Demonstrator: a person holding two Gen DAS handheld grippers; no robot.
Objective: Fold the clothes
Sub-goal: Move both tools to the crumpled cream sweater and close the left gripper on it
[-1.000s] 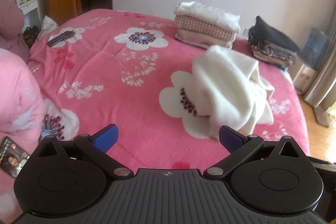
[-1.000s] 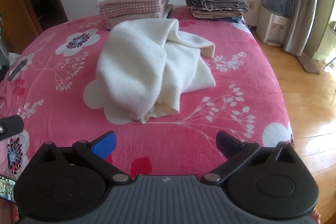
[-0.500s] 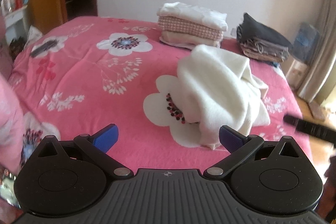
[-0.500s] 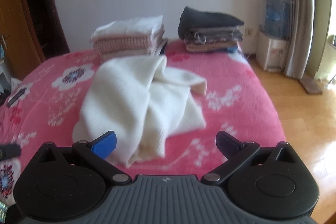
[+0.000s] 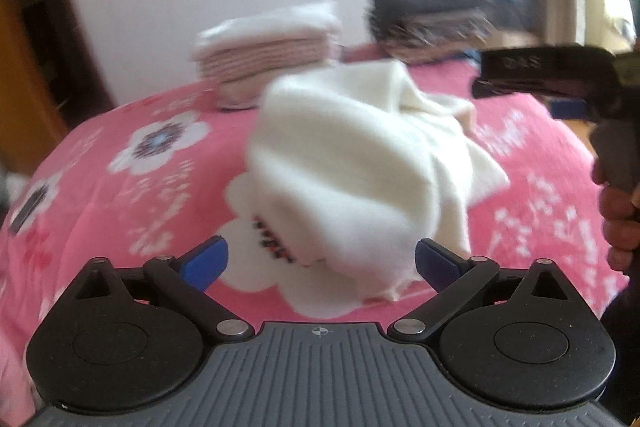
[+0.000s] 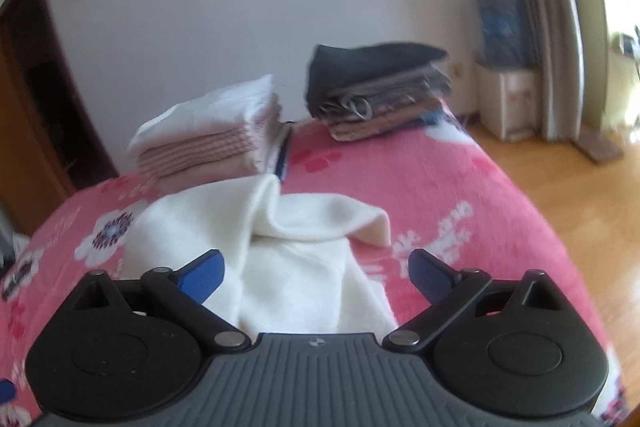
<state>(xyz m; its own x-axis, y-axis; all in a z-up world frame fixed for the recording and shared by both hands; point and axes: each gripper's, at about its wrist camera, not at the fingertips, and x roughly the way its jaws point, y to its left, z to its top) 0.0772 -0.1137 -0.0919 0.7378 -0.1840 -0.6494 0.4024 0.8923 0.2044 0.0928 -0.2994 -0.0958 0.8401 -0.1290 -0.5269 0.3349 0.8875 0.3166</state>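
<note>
A crumpled cream-white garment (image 5: 352, 163) (image 6: 288, 259) lies in a heap in the middle of the pink flowered bed (image 5: 120, 187) (image 6: 460, 187). My left gripper (image 5: 320, 261) is open, blue fingertips wide apart, hovering just short of the garment's near edge with nothing between them. My right gripper (image 6: 316, 275) is also open and empty, low over the near part of the heap. In the left wrist view the right gripper's body (image 5: 552, 75) shows at the right edge, held by a hand (image 5: 620, 223). Both views are motion-blurred.
Two folded stacks sit at the bed's far side by the wall: a white and pink one (image 5: 268, 55) (image 6: 212, 139) and a dark grey one (image 5: 424, 15) (image 6: 380, 91). Wooden floor (image 6: 560, 195), a small cabinet (image 6: 508, 99) and a curtain lie to the right. A dark doorway is left.
Both grippers have moved forward and lower toward the white garment, which now looms larger. The right gripper and its hand have come into the left wrist view. Both stay open.
</note>
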